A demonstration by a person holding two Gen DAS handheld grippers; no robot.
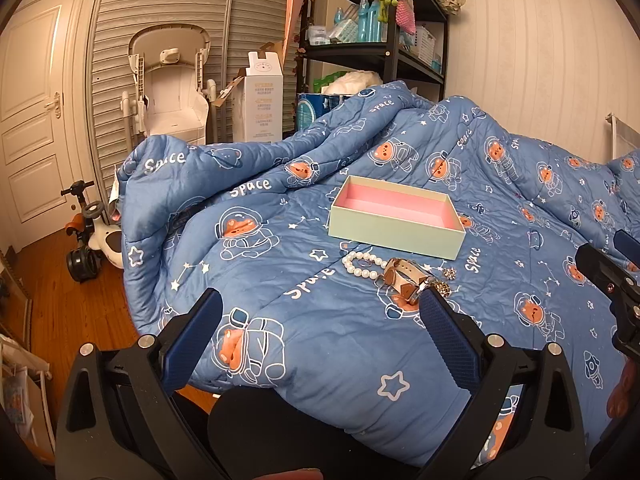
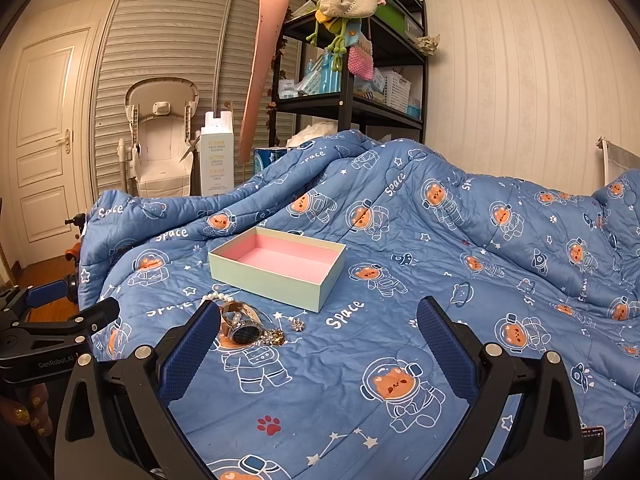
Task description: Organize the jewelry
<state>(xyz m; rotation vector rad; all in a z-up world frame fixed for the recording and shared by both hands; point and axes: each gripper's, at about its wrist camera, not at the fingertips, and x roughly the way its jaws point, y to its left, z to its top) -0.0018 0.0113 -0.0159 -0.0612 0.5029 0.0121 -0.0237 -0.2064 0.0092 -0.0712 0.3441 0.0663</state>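
Note:
An open pale green box (image 1: 394, 236) (image 2: 280, 276) with a pink, empty inside rests on the blue space-print quilt (image 1: 304, 320) (image 2: 400, 320). Just in front of it lie a pearl bracelet (image 1: 362, 263) (image 2: 216, 297), a rose-gold watch (image 1: 406, 280) (image 2: 242, 326) and small sparkly pieces (image 1: 450, 273) (image 2: 297, 324). My left gripper (image 1: 322, 300) is open, its right finger tip just short of the watch. My right gripper (image 2: 316, 312) is open too, with its left finger beside the watch. Neither holds anything.
The quilt bunches up in folds behind the box. A black shelf unit (image 1: 376, 20) (image 2: 352, 60) with bottles and baskets stands at the back. Past the bed's left edge are a high chair (image 1: 170, 88), a white carton (image 1: 260, 96) and a ride-on toy (image 1: 92, 240).

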